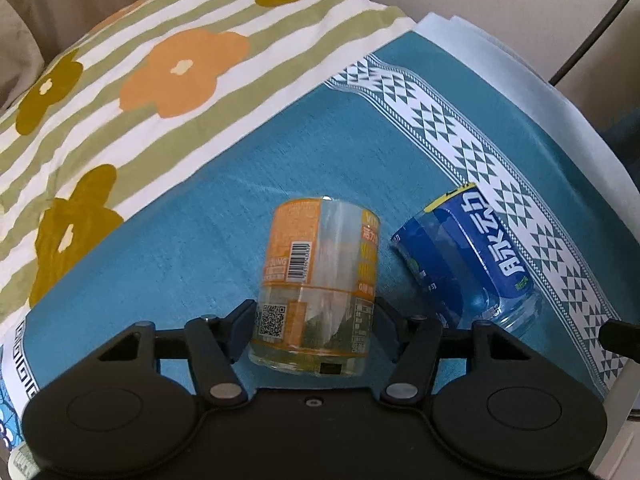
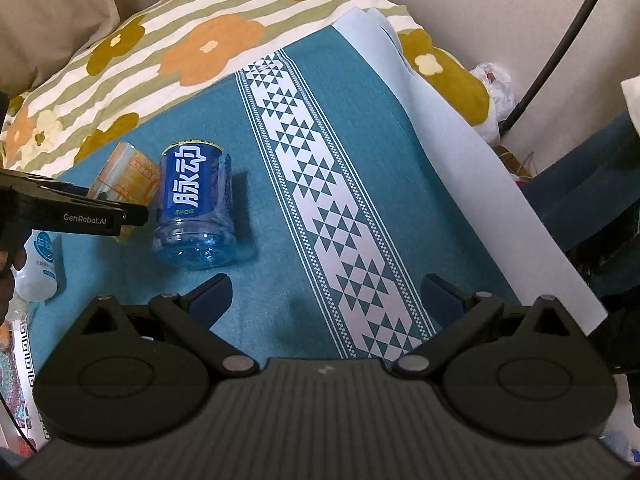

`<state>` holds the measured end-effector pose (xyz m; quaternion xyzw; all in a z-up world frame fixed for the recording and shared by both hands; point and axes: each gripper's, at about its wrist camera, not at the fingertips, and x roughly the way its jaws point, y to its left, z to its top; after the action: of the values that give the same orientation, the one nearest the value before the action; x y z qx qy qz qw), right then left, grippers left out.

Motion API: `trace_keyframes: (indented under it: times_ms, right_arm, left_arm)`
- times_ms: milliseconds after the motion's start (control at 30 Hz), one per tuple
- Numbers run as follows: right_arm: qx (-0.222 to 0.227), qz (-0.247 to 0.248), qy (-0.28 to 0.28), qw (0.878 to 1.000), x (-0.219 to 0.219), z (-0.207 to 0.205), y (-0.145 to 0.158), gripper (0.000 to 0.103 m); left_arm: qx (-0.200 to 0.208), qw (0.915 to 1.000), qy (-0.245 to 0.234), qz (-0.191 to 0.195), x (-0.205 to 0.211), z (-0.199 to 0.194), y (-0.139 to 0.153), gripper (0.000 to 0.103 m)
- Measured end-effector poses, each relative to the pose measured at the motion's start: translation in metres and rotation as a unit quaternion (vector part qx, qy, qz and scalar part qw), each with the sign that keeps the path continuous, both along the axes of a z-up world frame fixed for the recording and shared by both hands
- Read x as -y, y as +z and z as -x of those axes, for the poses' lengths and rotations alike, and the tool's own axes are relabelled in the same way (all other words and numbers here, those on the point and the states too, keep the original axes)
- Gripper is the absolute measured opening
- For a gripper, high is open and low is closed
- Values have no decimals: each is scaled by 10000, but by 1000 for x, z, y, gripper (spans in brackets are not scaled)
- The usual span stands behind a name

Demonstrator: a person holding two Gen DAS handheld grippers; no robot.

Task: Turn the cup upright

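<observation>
**Inspector:** Two cups on record. The orange-labelled cup (image 1: 318, 286) sits between the fingers of the left tongs (image 1: 314, 330); both pads press its lower band, so those tongs are clenched on it.

**Clerk:** Its attitude?

**Inspector:** In the left wrist view it stands roughly on end over the teal cloth (image 1: 192, 248), barcode and QR code facing the camera. Whether its end rests on the cloth or is lifted clear, I cannot tell. In the right wrist view it (image 2: 128, 176) appears tilted, largely hidden behind the left tongs' dark body.

**Clerk:** And the second cup?

**Inspector:** The blue-labelled cup (image 2: 196, 210) lies just beside the orange one, on that cup's right. It leans in the left wrist view (image 1: 466, 256). White characters run along its label. Whether the two cups touch, I cannot tell.

**Clerk:** The right tongs?

**Inspector:** The right tongs (image 2: 328, 296) are released, fingers spread wide with nothing between them, hovering over the cloth near its white band of triangles (image 2: 320, 184), well apart from both cups.

**Clerk:** Surroundings?

**Inspector:** The teal cloth covers the surface. A striped flower-print fabric (image 1: 160, 76) lies over its far edge. A pale blue sheet (image 2: 452, 152) borders the cloth on the right. A white bottle with a blue label (image 2: 40, 264) lies at the left edge of the right wrist view, and a dark cable (image 2: 560, 44) runs along the wall.
</observation>
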<state>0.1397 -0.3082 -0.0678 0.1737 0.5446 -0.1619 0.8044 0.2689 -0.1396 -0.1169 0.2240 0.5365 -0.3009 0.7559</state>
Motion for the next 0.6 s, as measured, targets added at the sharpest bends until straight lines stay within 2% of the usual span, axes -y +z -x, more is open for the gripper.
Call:
trace_keyframes:
  times_ms: [167, 333, 600]
  right_arm:
    - [89, -6, 155, 9998, 3, 1, 8, 103]
    - [222, -6, 457, 9987, 4, 4, 18, 103]
    - [415, -53, 1185, 9921, 5, 11, 26, 103]
  left_arm:
    - [137, 9995, 245, 109, -5, 9, 18, 65]
    - [256, 9965, 745, 278, -18, 28, 39, 65]
    - [320, 9817, 1805, 518, -42, 74, 57, 65]
